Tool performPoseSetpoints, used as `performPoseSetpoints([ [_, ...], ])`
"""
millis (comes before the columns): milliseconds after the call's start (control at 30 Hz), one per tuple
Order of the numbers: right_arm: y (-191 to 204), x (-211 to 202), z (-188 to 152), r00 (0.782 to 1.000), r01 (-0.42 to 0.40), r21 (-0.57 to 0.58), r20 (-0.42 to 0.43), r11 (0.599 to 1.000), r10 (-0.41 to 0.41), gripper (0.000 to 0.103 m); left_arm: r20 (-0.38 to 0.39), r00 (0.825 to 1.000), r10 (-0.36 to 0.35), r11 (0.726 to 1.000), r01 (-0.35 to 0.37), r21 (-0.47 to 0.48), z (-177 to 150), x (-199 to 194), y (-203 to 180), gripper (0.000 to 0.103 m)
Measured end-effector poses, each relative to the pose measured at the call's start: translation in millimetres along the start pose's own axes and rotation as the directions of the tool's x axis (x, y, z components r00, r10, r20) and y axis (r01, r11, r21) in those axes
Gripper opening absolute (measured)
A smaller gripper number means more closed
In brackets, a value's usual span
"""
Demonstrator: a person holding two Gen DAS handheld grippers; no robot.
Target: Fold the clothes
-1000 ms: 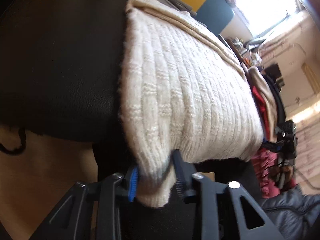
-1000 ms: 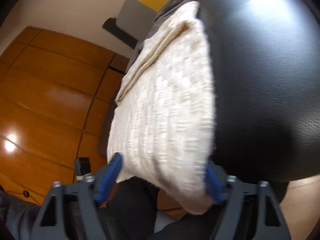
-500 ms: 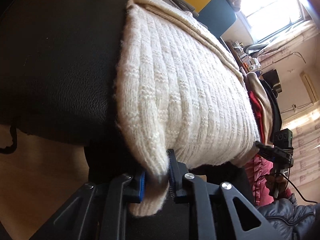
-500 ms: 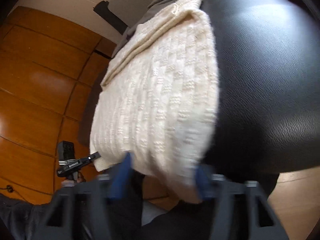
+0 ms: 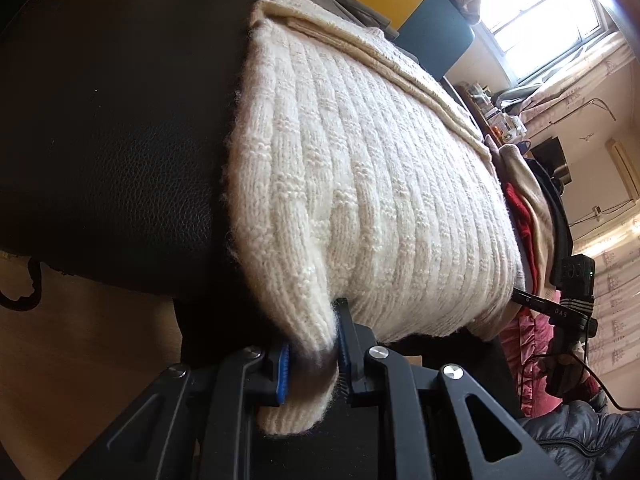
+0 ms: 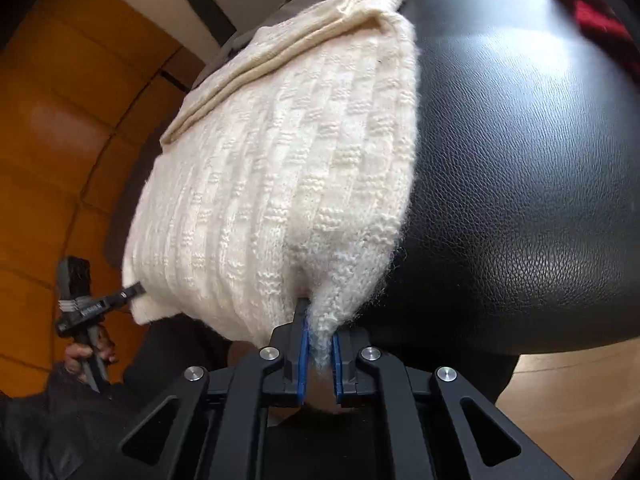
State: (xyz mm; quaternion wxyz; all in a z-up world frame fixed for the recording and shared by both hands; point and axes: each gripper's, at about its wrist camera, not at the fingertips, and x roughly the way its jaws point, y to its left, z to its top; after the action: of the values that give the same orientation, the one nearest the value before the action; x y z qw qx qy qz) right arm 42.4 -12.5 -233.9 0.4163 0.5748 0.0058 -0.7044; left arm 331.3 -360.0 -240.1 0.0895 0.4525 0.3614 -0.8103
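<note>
Two grippers, one near corner each. Left gripper (image 5: 312,354) low at the near edge, jaws pinched on the sweater's (image 5: 360,184) near-left corner; knit bunched between blue pads (image 5: 283,372), a tongue of hem poking out below. Right gripper (image 6: 320,354) likewise low, jaws nearly together, clamped on the near-right corner, wool squeezed thin between its pads (image 6: 304,354).

Cream sweater (image 6: 280,184) lies flat on a black cushion (image 5: 108,128), hem draped over the near edge. Bare cushion (image 6: 520,168) runs to the right of the sweater in the right wrist view, to the left in the left wrist view. Far edge of the sweater is a folded, layered band.

Sweater: chunky rib knit, fuzzy at the edges. Cushion: pebbled leather-like surface, glossy, domed. Wood floor (image 5: 80,360) below. Red garment (image 5: 520,216) beyond the sweater's right side; bright window (image 5: 540,12) far right.
</note>
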Motion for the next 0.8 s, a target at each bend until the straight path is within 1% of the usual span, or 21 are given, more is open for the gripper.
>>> performPoseSetpoints([
  [33, 4, 1, 0, 1.000, 0.028, -0.026, -0.011, 0.999, -0.028, 0.008, -0.003, 1.000, 0.011, 1.000, -0.011, 0.011, 1, -1, -2, 0.017],
  [67, 7, 1, 2, 0.999, 0.047, -0.024, -0.019, 0.999, -0.048, 0.009, -0.001, 1.000, 0.018, 0.999, -0.018, 0.030, 2, -3, -6, 0.015],
  [167, 12, 3, 2, 0.996, 0.079, -0.054, -0.026, 0.995, -0.080, 0.009, 0.009, 1.000, 0.006, 0.998, -0.007, 0.062, 4, -10, -14, 0.013],
  [267, 14, 3, 0, 0.996, 0.084, -0.061, -0.011, 0.995, -0.085, 0.010, 0.022, 1.000, -0.022, 0.997, 0.020, 0.074, 3, -21, -19, 0.012],
  [333, 13, 2, -1, 0.998, 0.062, -0.049, -0.003, 0.997, -0.063, 0.011, 0.032, 0.998, -0.057, 0.996, 0.055, 0.064, 4, -28, -19, 0.012],
  [400, 8, 0, -1, 1.000, 0.029, -0.031, 0.002, 0.999, -0.029, 0.011, 0.048, 0.994, -0.102, 0.993, 0.099, 0.057, 9, -32, -21, 0.012],
  [467, 5, -4, 1, 0.999, -0.049, 0.005, 0.017, 0.999, 0.049, 0.010, 0.067, 0.988, -0.141, 0.989, 0.138, 0.055, 15, -33, -24, 0.012],
  [567, -1, -11, 7, 0.990, -0.139, 0.049, 0.047, 0.989, 0.136, 0.010, 0.093, 0.975, -0.201, 0.979, 0.198, 0.046, 21, -41, -22, 0.012],
  [667, -9, -18, 14, 0.969, -0.237, 0.090, 0.093, 0.967, 0.229, 0.010, 0.122, 0.957, -0.262, 0.965, 0.260, 0.034, 34, -47, -21, 0.012],
  [800, 3, -15, 31, 0.937, -0.336, 0.129, 0.151, 0.933, 0.316, 0.010, 0.168, 0.933, -0.318, 0.948, 0.316, 0.039, 56, -57, -20, 0.012],
])
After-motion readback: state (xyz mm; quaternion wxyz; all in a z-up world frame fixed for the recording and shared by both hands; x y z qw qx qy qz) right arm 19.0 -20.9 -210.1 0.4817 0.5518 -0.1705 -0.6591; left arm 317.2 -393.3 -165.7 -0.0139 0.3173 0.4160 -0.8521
